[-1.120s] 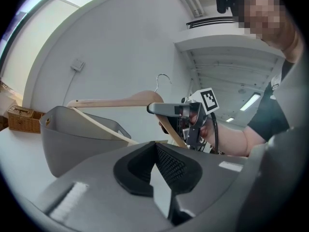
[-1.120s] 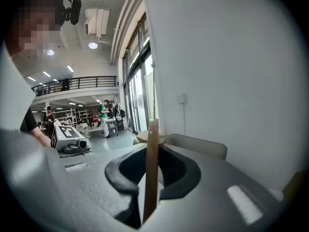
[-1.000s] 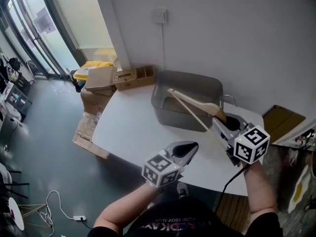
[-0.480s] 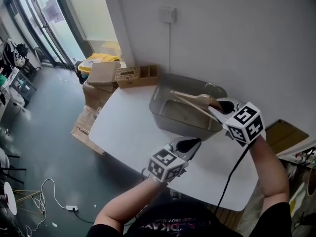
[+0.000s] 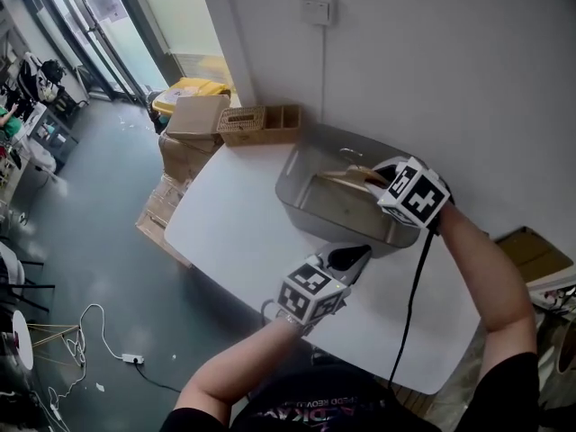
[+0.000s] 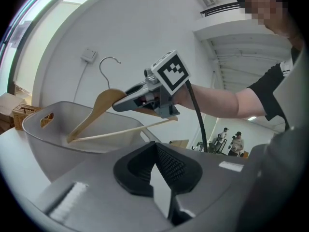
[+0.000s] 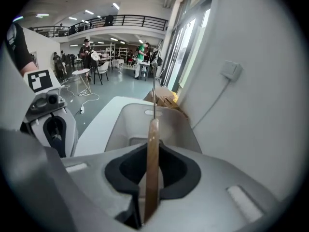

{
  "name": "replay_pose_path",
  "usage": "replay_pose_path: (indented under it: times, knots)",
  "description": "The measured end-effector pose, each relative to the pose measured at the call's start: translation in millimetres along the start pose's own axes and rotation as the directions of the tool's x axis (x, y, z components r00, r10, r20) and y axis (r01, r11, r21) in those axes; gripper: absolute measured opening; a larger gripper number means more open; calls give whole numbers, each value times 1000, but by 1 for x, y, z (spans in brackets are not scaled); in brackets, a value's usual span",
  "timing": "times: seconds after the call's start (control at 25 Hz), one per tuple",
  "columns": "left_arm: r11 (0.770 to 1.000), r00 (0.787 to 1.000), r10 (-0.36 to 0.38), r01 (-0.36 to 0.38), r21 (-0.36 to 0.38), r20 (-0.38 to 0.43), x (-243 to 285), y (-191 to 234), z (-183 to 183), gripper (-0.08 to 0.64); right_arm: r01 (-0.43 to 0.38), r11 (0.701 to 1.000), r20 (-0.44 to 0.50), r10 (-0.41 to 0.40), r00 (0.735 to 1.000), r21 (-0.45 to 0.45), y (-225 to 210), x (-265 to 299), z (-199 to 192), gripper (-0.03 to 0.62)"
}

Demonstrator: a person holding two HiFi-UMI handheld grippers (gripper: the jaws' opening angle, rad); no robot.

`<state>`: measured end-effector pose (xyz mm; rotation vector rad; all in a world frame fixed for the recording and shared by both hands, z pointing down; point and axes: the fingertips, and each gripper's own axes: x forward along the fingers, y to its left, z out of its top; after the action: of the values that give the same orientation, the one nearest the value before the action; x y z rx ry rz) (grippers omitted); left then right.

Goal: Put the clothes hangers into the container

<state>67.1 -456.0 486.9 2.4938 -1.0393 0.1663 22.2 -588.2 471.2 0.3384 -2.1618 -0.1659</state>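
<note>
Off the left edge of the table (image 5: 229, 228), cardboard boxes (image 5: 191, 117) crowded the floor, and a wicker tray (image 5: 259, 122) sat by the back corner, just beside the container (image 5: 290, 165). My left gripper (image 5: 358, 254) hung over bare tabletop near the container's front wall, fingers together, holding nothing. My right gripper (image 5: 371, 175) was clamped on the wooden hanger (image 5: 342, 175), which dipped into the open container, close under the wall (image 5: 432, 61).

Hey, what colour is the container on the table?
Grey. The container shows best in the head view.
</note>
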Motion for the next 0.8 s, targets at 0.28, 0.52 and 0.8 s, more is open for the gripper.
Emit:
replay_pose_path:
  times: [0.28,0.52,0.8]
  knots:
    - [998,998,50,-51,-26,-31,-7,13,-20,6,-44,997,-97,37,995,-69,8,58,-6,55]
    - [995,995,89,-91,-47,-53,-14,28,-34,6,-36,993,-111,24,994,-110,8,90,-7,55]
    - [992,994,97,-101,-71,-59,-18,34,-47,6,15,994,-95,-25,995,-106,1,112,-12,55]
